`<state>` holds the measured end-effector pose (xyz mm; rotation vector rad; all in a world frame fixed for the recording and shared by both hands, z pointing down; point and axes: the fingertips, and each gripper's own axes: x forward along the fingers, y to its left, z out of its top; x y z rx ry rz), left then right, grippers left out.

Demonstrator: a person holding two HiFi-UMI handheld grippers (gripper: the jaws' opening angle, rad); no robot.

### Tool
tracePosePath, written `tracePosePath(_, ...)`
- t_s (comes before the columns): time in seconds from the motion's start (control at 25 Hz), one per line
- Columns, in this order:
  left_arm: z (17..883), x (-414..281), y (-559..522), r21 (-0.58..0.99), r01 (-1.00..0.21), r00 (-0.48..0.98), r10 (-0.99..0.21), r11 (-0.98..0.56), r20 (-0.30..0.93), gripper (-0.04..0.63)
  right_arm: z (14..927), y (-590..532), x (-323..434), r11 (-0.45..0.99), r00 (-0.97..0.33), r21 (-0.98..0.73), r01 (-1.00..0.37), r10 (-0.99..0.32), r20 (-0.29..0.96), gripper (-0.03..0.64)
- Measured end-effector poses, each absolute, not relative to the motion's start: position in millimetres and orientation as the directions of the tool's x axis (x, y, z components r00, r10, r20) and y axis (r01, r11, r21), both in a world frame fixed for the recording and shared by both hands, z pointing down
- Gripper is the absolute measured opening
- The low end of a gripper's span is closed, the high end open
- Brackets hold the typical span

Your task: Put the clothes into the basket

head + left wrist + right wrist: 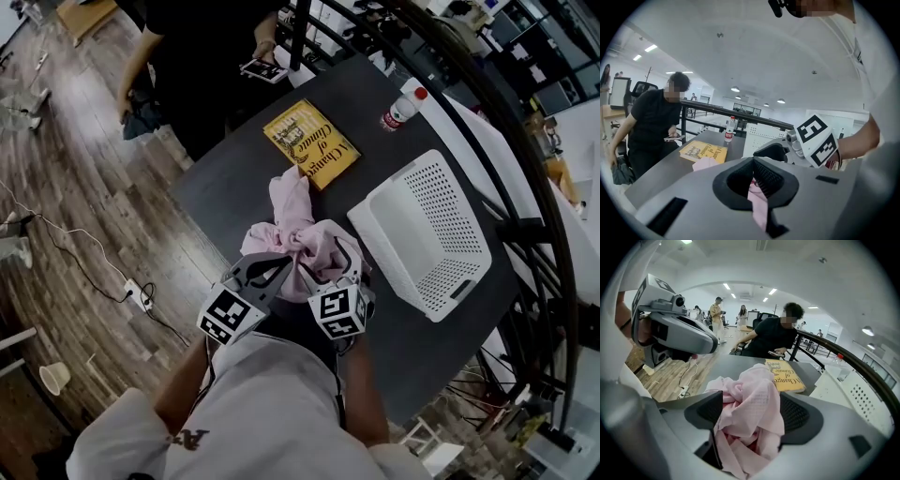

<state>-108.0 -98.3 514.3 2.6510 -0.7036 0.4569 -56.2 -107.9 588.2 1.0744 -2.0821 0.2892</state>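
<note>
A pink cloth (295, 225) lies bunched on the dark table (234, 197), one end stretching toward the yellow book. Both grippers meet at its near end. My left gripper (270, 274) is shut on a thin fold of the pink cloth (759, 206), which hangs down between its pads. In the right gripper view, my right gripper (752, 412) stands with its jaws wide apart, and a loose heap of the cloth (750, 385) sits between them, unpinched. The white perforated basket (427, 230) sits to the right of the cloth, tipped up at its far end.
A yellow book (312, 141) lies beyond the cloth, and a small bottle with a red cap (401, 110) stands behind it. A person in black (197, 56) holds a phone at the table's far edge. A dark curved railing (525, 178) runs behind the basket.
</note>
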Motion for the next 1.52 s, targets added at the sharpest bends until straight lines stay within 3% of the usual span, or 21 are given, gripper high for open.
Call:
tracePosePath(0.32, 515, -105, -106, 0.265, -0.520, 0.828, -0.403, -0.812, 0.390, 0.005, 625, -122, -61, 0.661, -0.354, 0.106, -0.743, -0.521, 0.777, 0.376)
tracePosePath(0.4, 516, -105, -106, 0.263, -0.519, 0.828, -0.402, -0.813, 0.391, 0.005, 625, -120, -61, 0.653, -0.348, 0.117, -0.748, -0.537, 0.769, 0.104)
tracePosePath(0.48, 516, -105, -106, 0.261, -0.518, 0.828, -0.401, -0.815, 0.392, 0.005, 624, -117, -62, 0.641, -0.354, 0.103, -0.761, -0.544, 0.761, 0.043)
tracePosePath(1.52, 483, -70, -90, 0.218, -0.409, 0.882, -0.323, -0.886, 0.343, 0.005, 545, -76, -42, 0.443, -0.422, -0.116, -0.889, -0.693, 0.584, 0.028)
